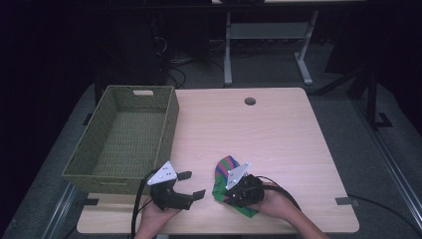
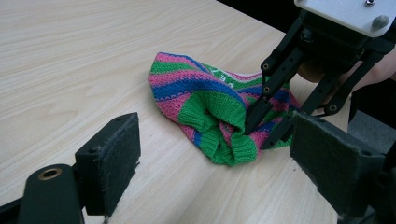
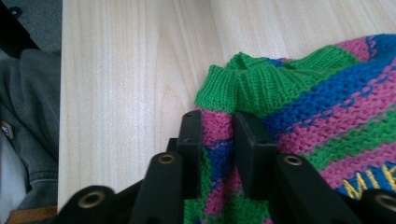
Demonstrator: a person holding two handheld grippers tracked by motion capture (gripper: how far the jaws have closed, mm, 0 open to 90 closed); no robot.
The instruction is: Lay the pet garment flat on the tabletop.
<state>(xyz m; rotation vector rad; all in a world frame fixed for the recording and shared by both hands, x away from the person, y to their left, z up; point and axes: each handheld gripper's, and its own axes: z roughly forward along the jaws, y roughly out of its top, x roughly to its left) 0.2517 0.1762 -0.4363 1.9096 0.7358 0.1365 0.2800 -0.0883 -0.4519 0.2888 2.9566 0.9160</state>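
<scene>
Sock [image 1: 225,169] near desk's front edge, long axis running away from us; our right gripper [image 3: 217,140] pinches its near end, left gripper [image 1: 191,185] wide open, empty, just beside.

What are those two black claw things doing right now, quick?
Left gripper: open, holding nothing, above the table.
Right gripper: closed on a fold of the striped pink, blue and green knitted garment.
</scene>
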